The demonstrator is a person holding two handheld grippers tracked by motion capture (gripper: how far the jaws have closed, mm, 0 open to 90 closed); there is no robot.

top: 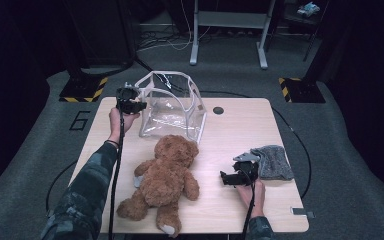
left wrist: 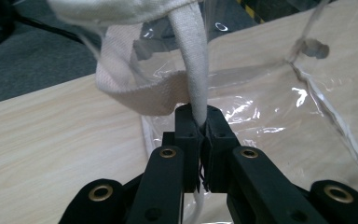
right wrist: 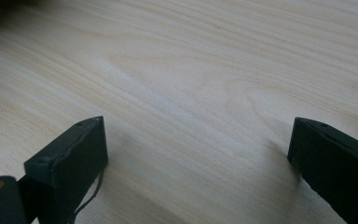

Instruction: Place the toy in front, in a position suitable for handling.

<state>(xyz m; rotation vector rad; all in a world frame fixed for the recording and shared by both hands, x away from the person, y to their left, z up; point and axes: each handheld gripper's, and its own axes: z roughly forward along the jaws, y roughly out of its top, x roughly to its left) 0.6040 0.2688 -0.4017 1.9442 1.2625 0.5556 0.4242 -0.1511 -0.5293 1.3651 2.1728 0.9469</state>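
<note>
A clear plastic bag [top: 172, 107] with white fabric trim stands open at the back of the wooden table [top: 240, 130]. My left gripper [top: 130, 101] is at the bag's left rim, and in the left gripper view it [left wrist: 203, 122] is shut on a white fabric strap [left wrist: 196, 60] of the bag [left wrist: 279, 112]. A brown teddy bear [top: 162, 180] lies on its back in front of the bag. My right gripper [top: 228, 177] rests near the table's front right, and its jaws [right wrist: 196, 154] stand wide open over bare wood.
A grey fuzzy cloth [top: 274, 161] lies just right of the right gripper. A small round hole [top: 218, 110] marks the table's back edge. A metal stand [top: 228, 30] and yellow-black floor plates [top: 85, 89] sit behind the table.
</note>
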